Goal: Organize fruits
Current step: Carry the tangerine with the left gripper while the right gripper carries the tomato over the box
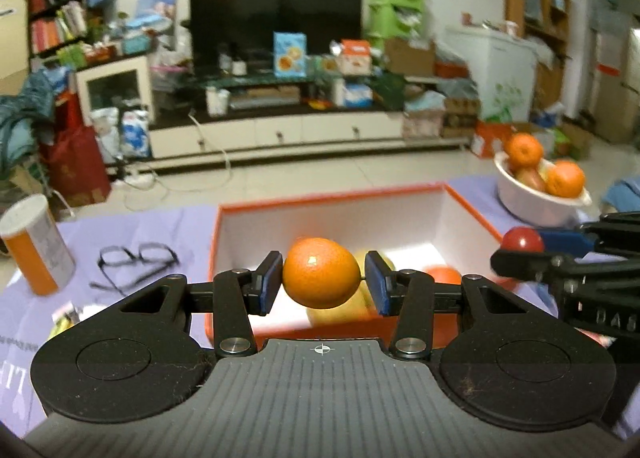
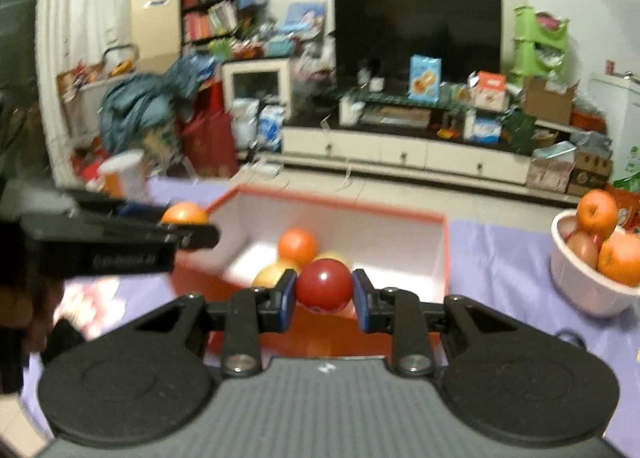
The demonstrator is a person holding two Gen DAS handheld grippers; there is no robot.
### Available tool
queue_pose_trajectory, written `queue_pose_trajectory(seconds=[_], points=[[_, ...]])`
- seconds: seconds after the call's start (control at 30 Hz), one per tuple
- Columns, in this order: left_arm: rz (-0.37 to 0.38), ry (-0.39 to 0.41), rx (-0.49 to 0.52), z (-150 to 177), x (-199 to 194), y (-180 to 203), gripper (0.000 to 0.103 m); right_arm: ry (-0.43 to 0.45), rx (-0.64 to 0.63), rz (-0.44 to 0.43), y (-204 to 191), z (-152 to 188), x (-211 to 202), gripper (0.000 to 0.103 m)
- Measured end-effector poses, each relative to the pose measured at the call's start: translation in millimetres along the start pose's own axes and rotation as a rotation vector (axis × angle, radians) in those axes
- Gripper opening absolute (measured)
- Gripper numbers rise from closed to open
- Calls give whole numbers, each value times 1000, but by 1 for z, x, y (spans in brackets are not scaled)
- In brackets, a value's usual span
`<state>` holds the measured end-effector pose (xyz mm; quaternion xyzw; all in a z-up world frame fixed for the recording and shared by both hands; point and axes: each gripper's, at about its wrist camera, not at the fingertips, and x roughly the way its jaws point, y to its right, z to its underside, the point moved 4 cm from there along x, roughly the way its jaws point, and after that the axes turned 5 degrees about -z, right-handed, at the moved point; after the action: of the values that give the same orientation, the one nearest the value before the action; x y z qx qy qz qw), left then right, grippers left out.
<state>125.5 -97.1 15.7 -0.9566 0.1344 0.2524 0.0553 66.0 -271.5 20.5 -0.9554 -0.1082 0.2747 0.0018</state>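
black tool [image 1: 322, 284] linkages, blue finger pads [image 1: 269, 282], silver screws, ribbed grey housing

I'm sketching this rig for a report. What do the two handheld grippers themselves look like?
Both match: the left gripper and right gripper have matte black linkage arms with silver pivot bolts, two round black discs flanking a ribbed grey body, and blue pads on the fingers. A small crosshair mark sits on the body's front edge.

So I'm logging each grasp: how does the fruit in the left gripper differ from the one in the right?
The left gripper holds an orange; the right gripper holds a red apple. The orange is matte and slightly oval, the red apple glossy and rounder. The orange fills a wider gap between the pads than the red apple does. Both are clamped at their sides and held above the orange-rimmed box.
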Motion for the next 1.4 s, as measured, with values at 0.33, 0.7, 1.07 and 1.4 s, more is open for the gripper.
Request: queue_pose_trajectory(seconds=[0.33,0.7,1.07,1.4], points=[[-110,-78,-27,8,68,-8,15,-60,36,68,10,-12,87,28],[-131,-118,-14,17,89,1,15,-126,46,60,5,2,108,28],[-139,-138,-12,18,94,-1,15,-159,51,77,4,6,115,28],[-145,-143,-21,20,95,-6,15,-171,47,77,-1,9,118,28]])
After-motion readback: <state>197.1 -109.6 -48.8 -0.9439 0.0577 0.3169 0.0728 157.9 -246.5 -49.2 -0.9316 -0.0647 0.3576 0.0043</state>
